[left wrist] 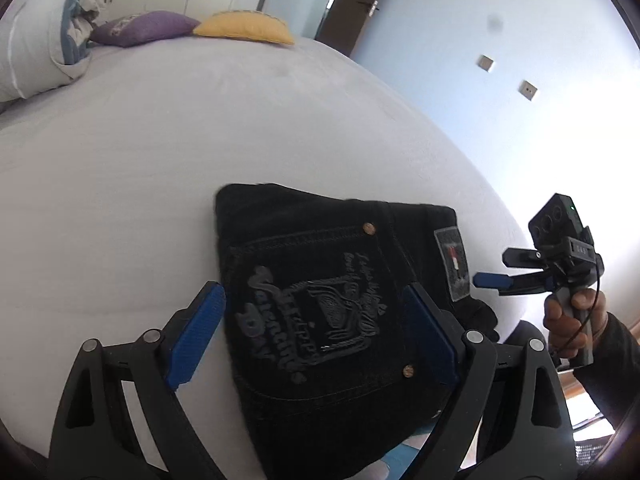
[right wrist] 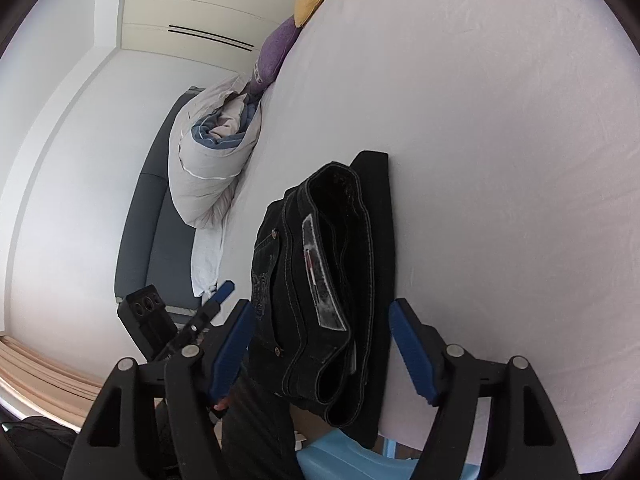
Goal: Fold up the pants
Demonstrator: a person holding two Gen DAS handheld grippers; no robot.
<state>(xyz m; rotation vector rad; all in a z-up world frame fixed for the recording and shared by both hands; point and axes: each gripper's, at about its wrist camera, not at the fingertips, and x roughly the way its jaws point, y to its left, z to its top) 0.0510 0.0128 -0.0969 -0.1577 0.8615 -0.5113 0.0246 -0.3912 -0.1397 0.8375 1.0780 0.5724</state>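
The black denim pants (left wrist: 320,312) lie folded in a thick bundle near the edge of the white bed (left wrist: 160,152). They look heavy and floppy; best grabbed by the thick waistband. Both the left hand-held gripper (left wrist: 316,340) and the right hand-held gripper (right wrist: 320,352) are spread wide, holding nothing.

Back pocket (left wrist: 320,312) of the black jeans (left wrist: 332,320) has grey embroidery, legible parts "Valentine's" and "DAY". Smaller script above it unreadable. Waistband patch (left wrist: 452,264) shows marks too blurred to read.
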